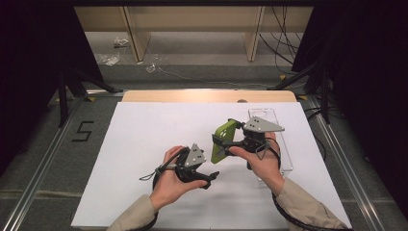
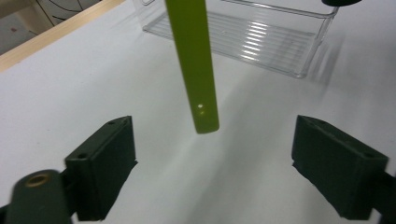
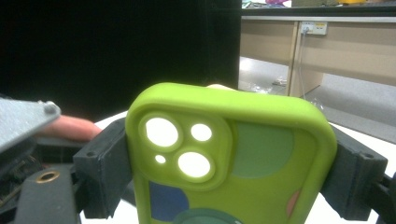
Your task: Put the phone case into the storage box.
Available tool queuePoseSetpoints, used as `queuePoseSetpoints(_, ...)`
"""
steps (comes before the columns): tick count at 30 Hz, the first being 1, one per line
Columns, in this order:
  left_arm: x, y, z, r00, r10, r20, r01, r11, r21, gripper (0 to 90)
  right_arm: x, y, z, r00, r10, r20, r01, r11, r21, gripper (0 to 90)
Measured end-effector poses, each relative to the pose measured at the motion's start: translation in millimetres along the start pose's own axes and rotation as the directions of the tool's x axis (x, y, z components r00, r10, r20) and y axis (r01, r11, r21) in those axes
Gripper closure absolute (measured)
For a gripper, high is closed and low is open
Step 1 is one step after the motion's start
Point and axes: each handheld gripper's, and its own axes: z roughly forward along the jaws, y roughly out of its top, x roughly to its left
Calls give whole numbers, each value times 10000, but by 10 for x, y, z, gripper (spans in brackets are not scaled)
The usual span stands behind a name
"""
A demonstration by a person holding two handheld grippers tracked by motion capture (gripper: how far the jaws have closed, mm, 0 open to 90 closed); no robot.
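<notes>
A lime-green phone case (image 1: 225, 134) with camera cut-outs is held upright above the white sheet, and my right gripper (image 1: 220, 144) is shut on its two long sides. In the right gripper view the case (image 3: 243, 140) stands between the black pads (image 3: 105, 172), its back with coloured patches facing the camera. My left gripper (image 1: 210, 176) sits lower and to the left, open, with nothing between its jaws. In the left gripper view the case (image 2: 194, 70) hangs edge-on ahead of my open left gripper (image 2: 215, 172), clear of both pads (image 2: 102, 172).
A clear plastic tray (image 1: 281, 144) lies on the white sheet (image 1: 144, 139) just right of my right hand; the left gripper view has it behind the case (image 2: 261, 42). The table's wooden edge (image 1: 207, 96) runs along the back. Floor, cables and shelving lie beyond.
</notes>
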Motion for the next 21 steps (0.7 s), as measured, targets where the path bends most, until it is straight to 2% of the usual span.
queuePoseSetpoints(1,11,-4,-12,10000,20,3,-20,10000,81,37,-4,0,-3,10000,-5,14,5,10000,-4,166)
queuePoseSetpoints(3,42,-26,-54,9993,386,-28,-385,9990,244,0,-12,2,-9,10000,-32,49,32,10000,-3,166)
queuePoseSetpoints(5,65,-45,-85,9996,272,-24,-272,9995,176,0,-19,6,-17,10000,-48,73,48,10000,19,167)
queuePoseSetpoints(7,83,-64,-115,9992,347,-175,-343,9991,249,0,-28,7,-22,9999,-88,98,87,10000,45,167)
queuePoseSetpoints(15,153,-133,-214,9988,390,-307,-384,9990,208,0,-59,20,-54,9996,-158,246,156,9998,88,167)
queuePoseSetpoints(21,185,-187,-266,9991,256,-332,-252,9996,120,0,-92,29,-81,9991,-154,389,151,9999,73,167)
